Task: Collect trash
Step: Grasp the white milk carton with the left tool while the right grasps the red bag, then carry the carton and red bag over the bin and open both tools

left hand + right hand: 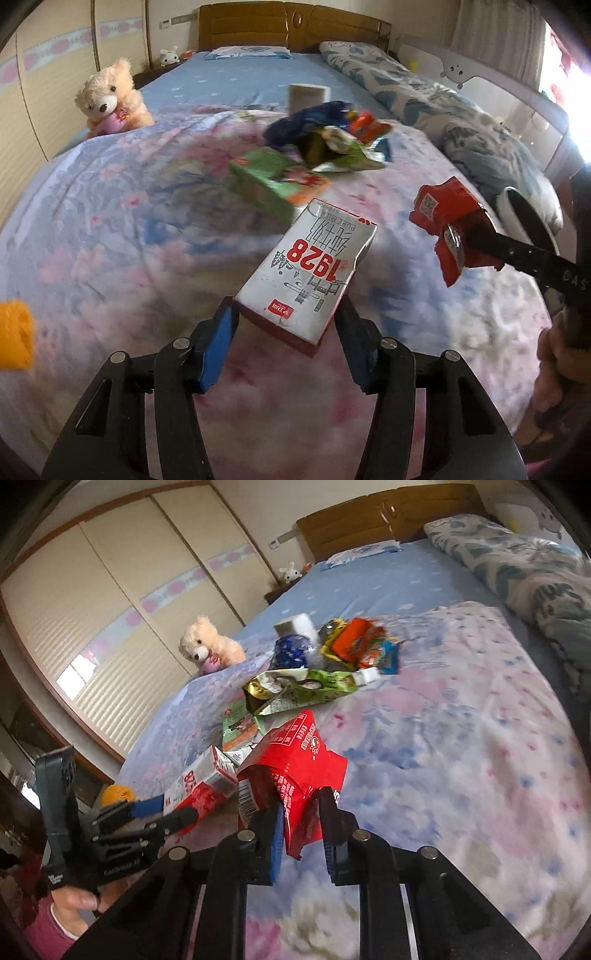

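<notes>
Left gripper [286,325] grips the carton [306,273] by its bottom end, stiff & light, right gripper [299,823] pinches the red bag [295,771], thin & crinkly, both above the bed [110,221] w/ more trash [325,657] mid-bed.

My right claw [301,812] pinches a torn red wrapper [295,768]. My left claw [177,810] holds a milk carton [207,786]. More trash [317,664] lies by a teddy bear [210,646].

Glossy printed card on milk carton [306,273]; crinkled shiny red foil wrapper [295,771]; soft matt floral cloth bedspread [110,221]; fluffy plush teddy bear [109,98]; polished wooden headboard [291,26].
</notes>
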The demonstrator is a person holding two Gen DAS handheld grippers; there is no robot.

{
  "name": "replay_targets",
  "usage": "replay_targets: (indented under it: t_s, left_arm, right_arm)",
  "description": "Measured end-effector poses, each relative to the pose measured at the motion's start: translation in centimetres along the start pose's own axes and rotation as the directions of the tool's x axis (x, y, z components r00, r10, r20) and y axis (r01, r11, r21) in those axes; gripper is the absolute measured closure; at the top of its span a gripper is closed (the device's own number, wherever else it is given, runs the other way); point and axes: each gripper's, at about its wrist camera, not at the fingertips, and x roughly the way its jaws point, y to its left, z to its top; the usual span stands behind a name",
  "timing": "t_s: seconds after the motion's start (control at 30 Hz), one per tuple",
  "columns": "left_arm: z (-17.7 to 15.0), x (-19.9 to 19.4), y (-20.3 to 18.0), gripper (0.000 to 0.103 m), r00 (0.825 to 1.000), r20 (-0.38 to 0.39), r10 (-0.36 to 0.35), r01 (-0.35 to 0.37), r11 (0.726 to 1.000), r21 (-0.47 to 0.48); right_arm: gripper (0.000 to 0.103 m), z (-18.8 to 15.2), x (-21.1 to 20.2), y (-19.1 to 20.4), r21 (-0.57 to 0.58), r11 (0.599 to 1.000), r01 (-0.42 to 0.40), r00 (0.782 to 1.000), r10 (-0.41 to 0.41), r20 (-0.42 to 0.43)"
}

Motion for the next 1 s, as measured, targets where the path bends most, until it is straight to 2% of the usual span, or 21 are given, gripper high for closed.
replay_targets:
  t_s: [0.2, 0.5, 1.0]
  left_arm:
    - [0.1, -0.8, -3.8, 0.050, 0.998, 0.022, -0.054, 0.054, 0.999, 0.008]
    - [0.8, -0.5, -8.8, 0.050, 0.995, 0.015, -0.097, 0.096, 0.994, 0.049]
    - [2.0, 0.0, -15.7, 0.050, 0.990, 0.008, -0.140, 0.137, 0.977, 0.163]
  right_arm:
    - [0.085, -0.9, -3.5, -2.0, 0.022, 0.999, 0.045, 0.998, -0.046, 0.043]
    - [0.085, -2.3, -7.9, -5.7, 0.094, 0.989, 0.113, 0.989, -0.121, 0.089]
    - [0.085, -3.1, -13.1, -10.9, 0.210, 0.957, 0.201, 0.958, -0.236, 0.161]
